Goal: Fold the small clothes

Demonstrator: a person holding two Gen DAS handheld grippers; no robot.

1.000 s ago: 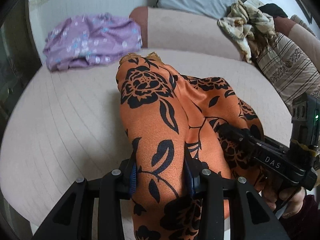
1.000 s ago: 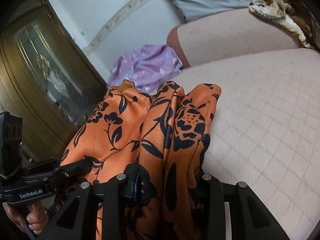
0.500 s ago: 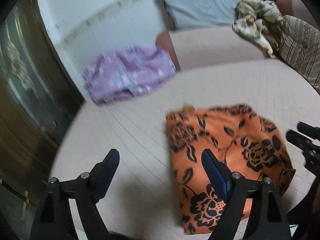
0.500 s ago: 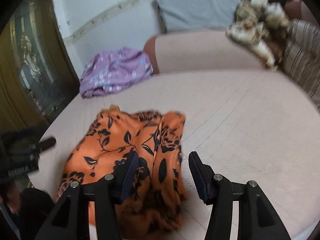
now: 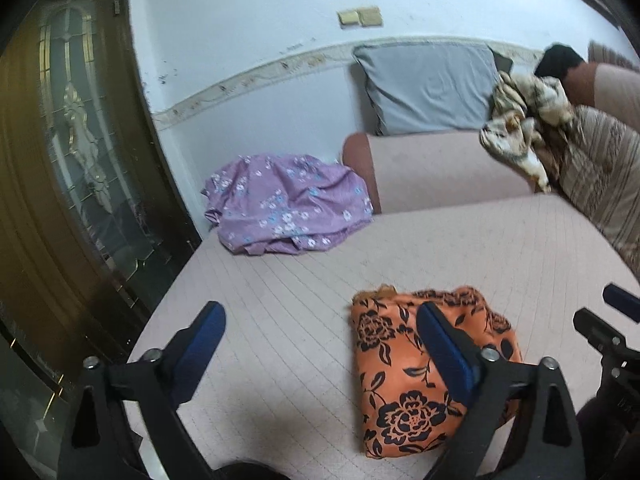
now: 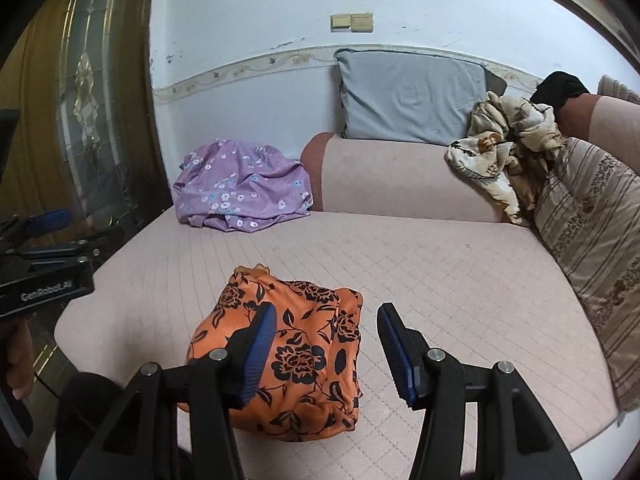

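Observation:
An orange garment with black flowers (image 5: 400, 380) lies folded into a compact bundle on the pink quilted couch seat (image 5: 304, 276), near its front edge. My left gripper (image 5: 318, 312) hovers above and to the left of it; its jaws are opening wide, with nothing between them. In the right wrist view the same bundle (image 6: 304, 360) sits just below my right gripper (image 6: 327, 312), which is open and holds nothing. Each gripper shows at the edge of the other's view: the right gripper (image 5: 600, 310) and the left gripper (image 6: 80, 226).
A crumpled purple floral garment (image 5: 288, 204) lies at the seat's back left corner. A beige patterned cloth (image 6: 500, 148) is heaped on the bolster (image 6: 400, 176) at the right, beside a striped cushion (image 6: 592, 220). A grey pillow (image 5: 428, 88) leans on the wall; a wooden glass door (image 5: 72, 160) stands left.
Both grippers let go of the orange garment, opened, and rose back from it. The garment now rests folded on the seat instead of hanging between the fingers.

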